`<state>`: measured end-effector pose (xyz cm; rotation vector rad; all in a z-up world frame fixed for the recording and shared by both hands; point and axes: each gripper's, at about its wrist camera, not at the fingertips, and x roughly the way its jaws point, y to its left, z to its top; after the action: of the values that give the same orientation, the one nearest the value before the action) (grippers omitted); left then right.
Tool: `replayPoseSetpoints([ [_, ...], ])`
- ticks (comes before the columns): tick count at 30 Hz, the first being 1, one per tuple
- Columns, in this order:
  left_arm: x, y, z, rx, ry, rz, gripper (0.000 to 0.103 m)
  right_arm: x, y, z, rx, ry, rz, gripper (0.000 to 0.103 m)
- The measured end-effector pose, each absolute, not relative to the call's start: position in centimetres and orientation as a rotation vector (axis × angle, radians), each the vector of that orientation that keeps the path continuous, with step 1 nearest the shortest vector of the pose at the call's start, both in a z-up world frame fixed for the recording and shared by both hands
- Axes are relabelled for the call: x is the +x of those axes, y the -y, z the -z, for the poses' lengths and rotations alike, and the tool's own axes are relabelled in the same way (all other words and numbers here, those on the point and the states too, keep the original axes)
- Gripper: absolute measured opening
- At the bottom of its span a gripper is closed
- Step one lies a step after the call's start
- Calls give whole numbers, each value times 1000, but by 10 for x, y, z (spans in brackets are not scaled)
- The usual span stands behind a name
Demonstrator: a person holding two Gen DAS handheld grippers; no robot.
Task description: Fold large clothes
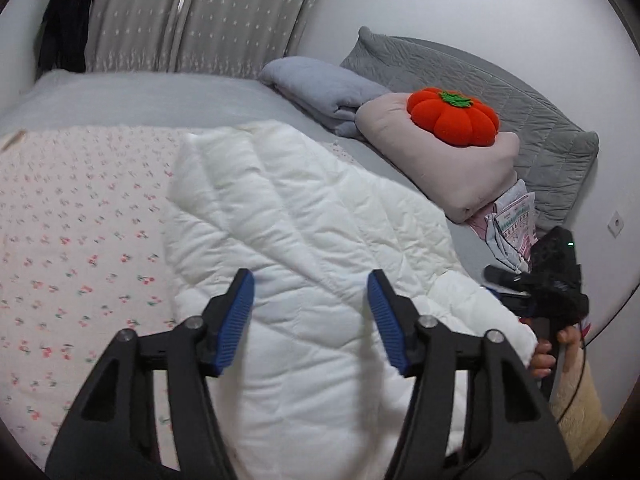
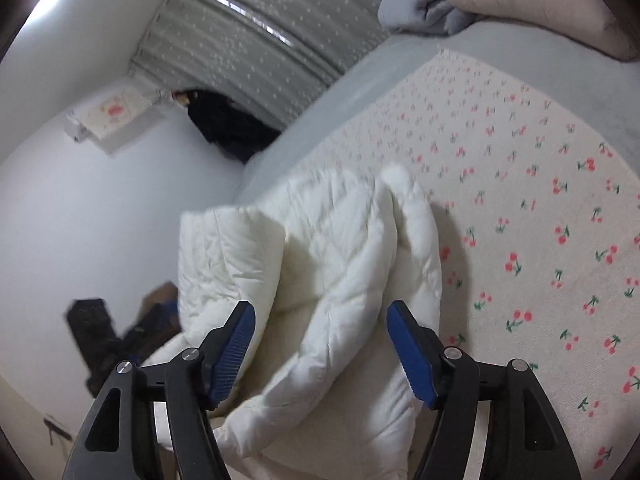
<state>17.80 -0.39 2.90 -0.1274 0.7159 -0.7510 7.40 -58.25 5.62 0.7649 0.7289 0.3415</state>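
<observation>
A: We see the white quilted jacket (image 1: 304, 240) lying on the cherry-print bedspread (image 1: 80, 220), bunched into thick folds. Our left gripper (image 1: 311, 304) hangs above it, jaws apart, with nothing between the blue pads (image 1: 236, 320).

B: The same goes for our right gripper (image 2: 322, 340): its jaws stand wide, and the jacket (image 2: 320, 248) lies beyond them, untouched. From this side a padded fold stands up like a ridge, and we cannot tell whether it is a sleeve or the hem.

A: The jacket's near edge is cut off behind our left gripper's black arms. At the right rim of the left view we make out the other gripper's dark body (image 1: 552, 276) and some fingers of a hand (image 1: 544, 356) on its handle; the fingertips of that gripper are hidden by the jacket.

B: Beyond, a red pumpkin cushion (image 1: 452, 116) sits on a beige pillow (image 1: 448, 160). The dark shapes (image 2: 108, 340) at the left of the right view are too blurred to name.
</observation>
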Motion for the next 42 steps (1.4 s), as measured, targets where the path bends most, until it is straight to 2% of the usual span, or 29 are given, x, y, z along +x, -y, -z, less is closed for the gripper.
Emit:
replayPoseSetpoints([
  [6,175,71,-6,-13,-694,758,59,67,559,-103,628,-666,-370,71],
  [11,159,110,-1,150,-647,736,59,77,523,-113,447,-774,-333,71],
  [12,157,113,0,171,-640,730,60,77,521,-110,431,-790,-335,69],
  [13,158,111,0,171,-637,730,60,76,519,-108,401,-794,-324,51],
  [15,160,106,1,141,-640,748,60,70,518,-97,303,-816,-251,25],
  [20,158,105,10,126,-639,817,60,50,530,-14,320,-857,-220,21],
  [24,151,107,-6,177,-649,819,60,40,532,-15,343,-815,-190,21],
  [27,156,98,-23,139,-670,850,60,33,529,-33,301,-793,-185,26],
  [29,163,92,-31,128,-682,845,60,32,531,-50,295,-766,-179,35],
  [31,172,90,-35,146,-689,817,62,39,533,-65,301,-731,-160,69],
  [32,176,88,-37,154,-697,800,62,44,534,-73,300,-712,-137,75],
  [33,180,84,-38,151,-709,789,65,49,533,-76,295,-702,-116,79],
  [36,183,67,-38,115,-735,765,86,68,524,-75,230,-732,-73,80],
  [39,186,38,-32,46,-757,739,89,89,524,-54,184,-818,-20,87],
  [42,202,13,-8,-69,-872,731,92,90,542,-28,306,-859,-54,91],
])
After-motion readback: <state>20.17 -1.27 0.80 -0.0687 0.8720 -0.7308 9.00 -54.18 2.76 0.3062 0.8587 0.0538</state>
